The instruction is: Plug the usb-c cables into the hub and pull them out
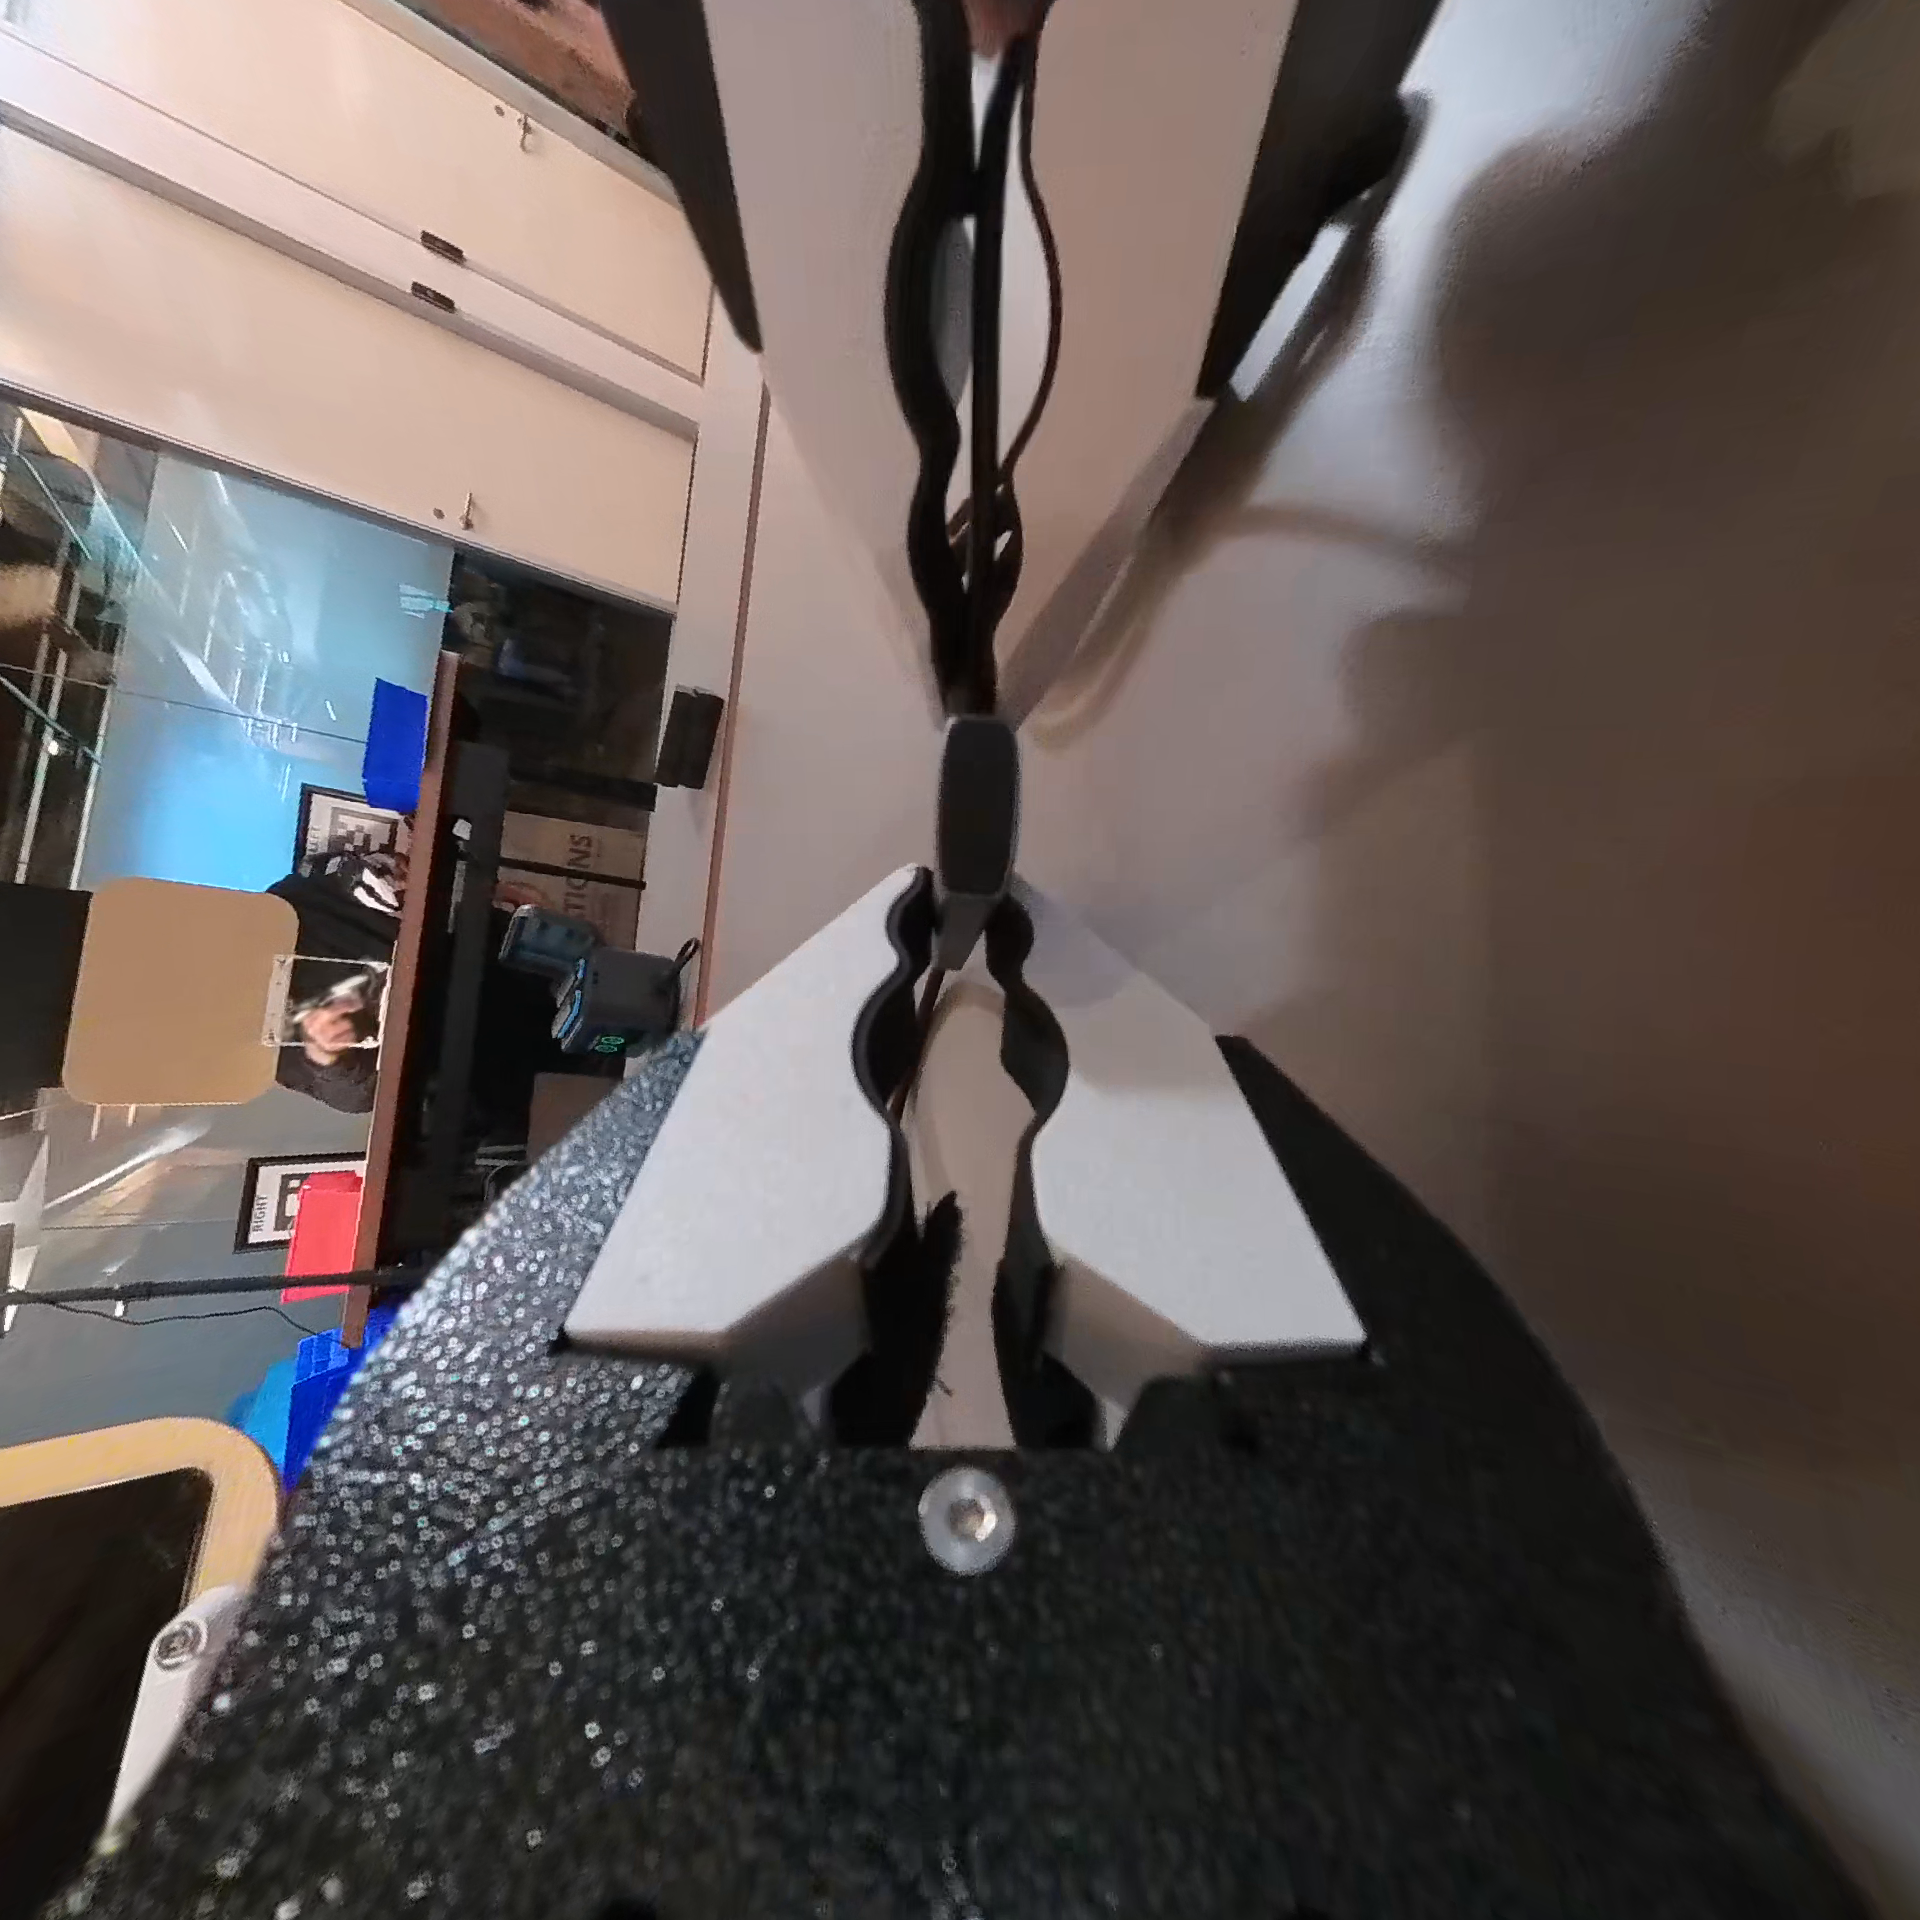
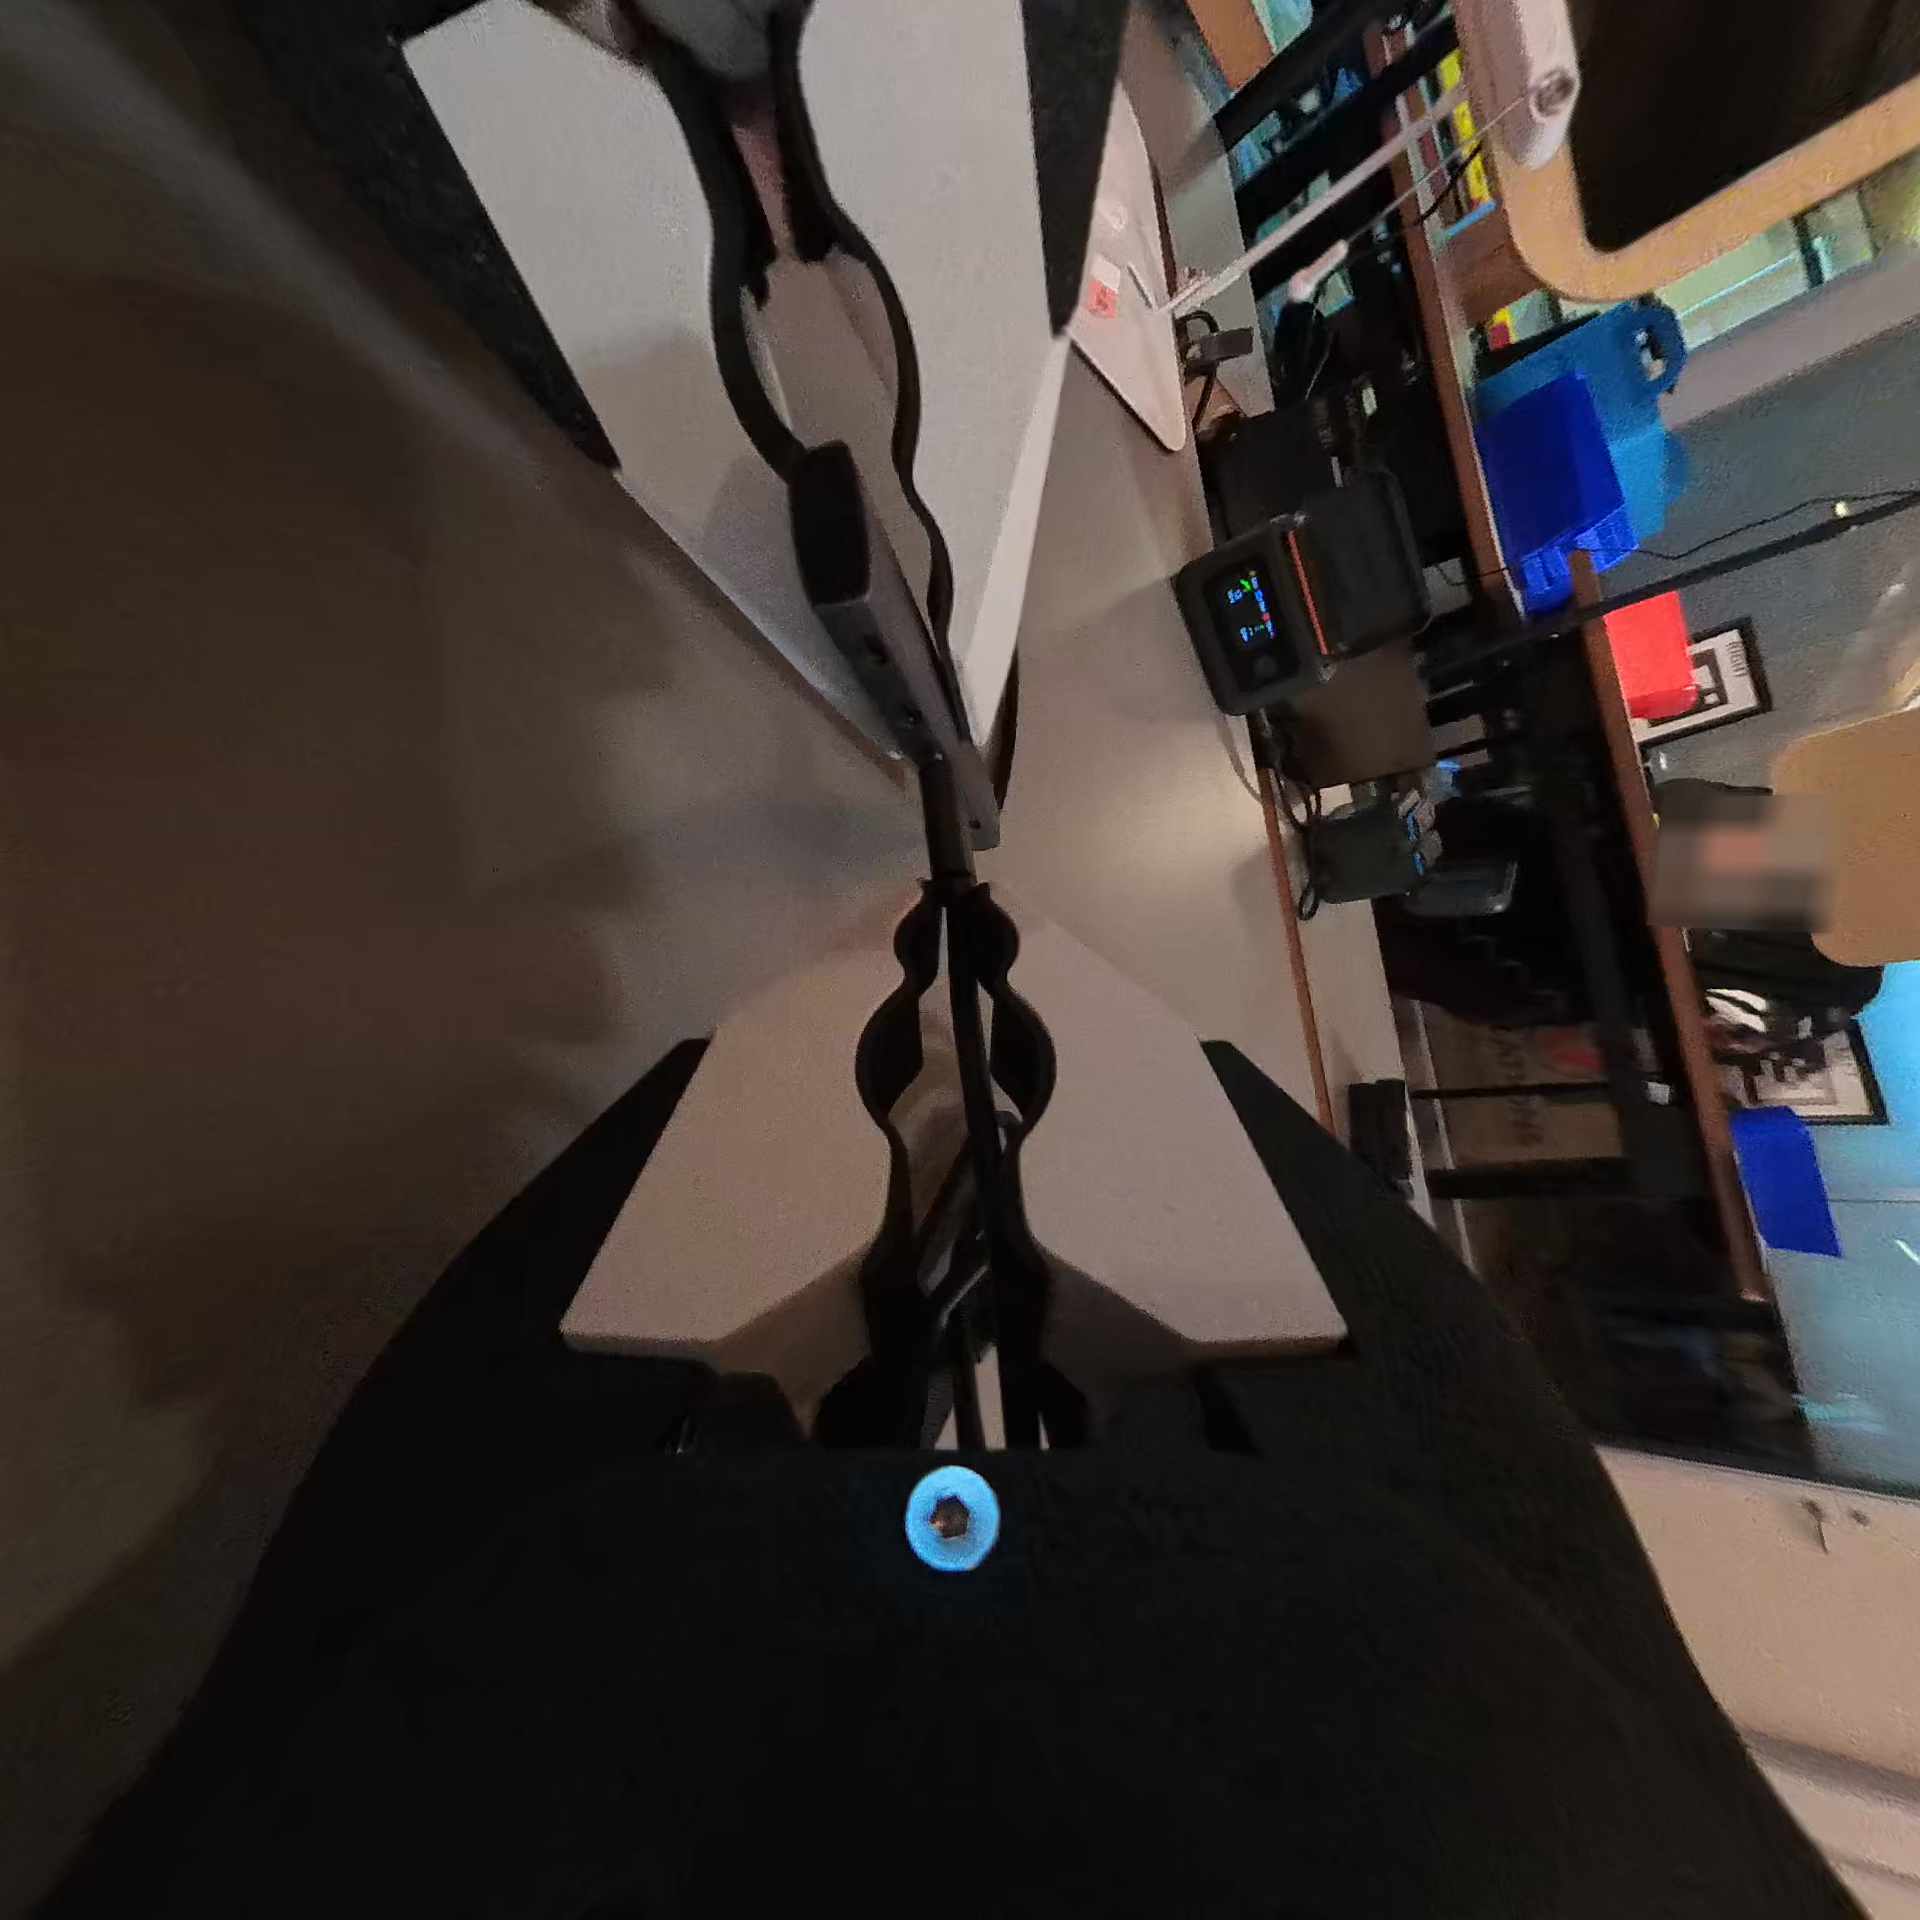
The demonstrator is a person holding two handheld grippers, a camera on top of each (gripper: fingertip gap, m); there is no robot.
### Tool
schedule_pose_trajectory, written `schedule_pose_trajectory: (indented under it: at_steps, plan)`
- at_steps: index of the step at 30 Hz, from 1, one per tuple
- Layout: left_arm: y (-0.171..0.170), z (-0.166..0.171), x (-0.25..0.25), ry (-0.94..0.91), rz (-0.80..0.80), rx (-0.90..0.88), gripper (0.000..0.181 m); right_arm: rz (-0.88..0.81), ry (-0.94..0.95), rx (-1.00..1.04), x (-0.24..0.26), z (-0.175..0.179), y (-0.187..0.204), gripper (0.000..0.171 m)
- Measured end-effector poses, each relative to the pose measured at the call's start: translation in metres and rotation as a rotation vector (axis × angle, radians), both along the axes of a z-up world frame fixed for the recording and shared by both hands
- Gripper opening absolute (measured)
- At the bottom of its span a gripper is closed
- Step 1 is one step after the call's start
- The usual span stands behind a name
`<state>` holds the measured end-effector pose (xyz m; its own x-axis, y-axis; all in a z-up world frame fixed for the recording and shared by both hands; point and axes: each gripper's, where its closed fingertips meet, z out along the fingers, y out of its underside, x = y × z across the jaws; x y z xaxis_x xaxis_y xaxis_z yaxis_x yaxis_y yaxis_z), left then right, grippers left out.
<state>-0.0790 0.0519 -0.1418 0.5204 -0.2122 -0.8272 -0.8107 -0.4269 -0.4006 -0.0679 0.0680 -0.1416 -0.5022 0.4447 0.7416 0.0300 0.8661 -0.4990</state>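
Observation:
My left gripper (image 1: 961,925) is shut on one end of the slim grey hub (image 1: 975,810), which I see end-on. In the right wrist view the hub (image 2: 847,613) shows its side ports, held between the left gripper's fingers (image 2: 644,343) at the top. My right gripper (image 2: 956,904) is shut on a black usb-c cable (image 2: 966,1039) just behind its plug (image 2: 948,821). The plug meets the hub's end. The right gripper (image 1: 971,665) faces mine tip to tip in the left wrist view, with black cables (image 1: 987,312) running back between its fingers.
The white table (image 2: 312,727) lies under both grippers. At its far edge stands a dark power unit with a lit display (image 2: 1257,613), also in the left wrist view (image 1: 613,997). Beyond are blue bins (image 2: 1558,468), a red bin (image 2: 1652,655) and a person (image 1: 332,977).

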Motion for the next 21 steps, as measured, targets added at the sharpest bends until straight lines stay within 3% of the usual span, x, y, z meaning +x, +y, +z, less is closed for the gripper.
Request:
schedule_pose_trajectory:
  at_steps: [5, 14, 18, 21]
  plan:
    - [0.002, -0.004, 0.000, 0.061, 0.022, -0.022, 0.008, -0.036, -0.003, 0.101, 0.000, -0.003, 0.002, 0.003]
    - [0.004, -0.004, -0.004, 0.066, 0.051, -0.010, 0.008, -0.050, 0.011, 0.088, -0.001, 0.002, 0.000, 0.003]
    - [0.011, 0.000, -0.007, -0.027, 0.054, 0.063, 0.009, -0.048, 0.023, -0.045, -0.004, 0.007, 0.001, 0.004]
    - [0.012, 0.002, -0.018, -0.063, 0.093, 0.100, 0.009, -0.027, 0.036, -0.232, -0.002, 0.024, 0.000, 0.026]
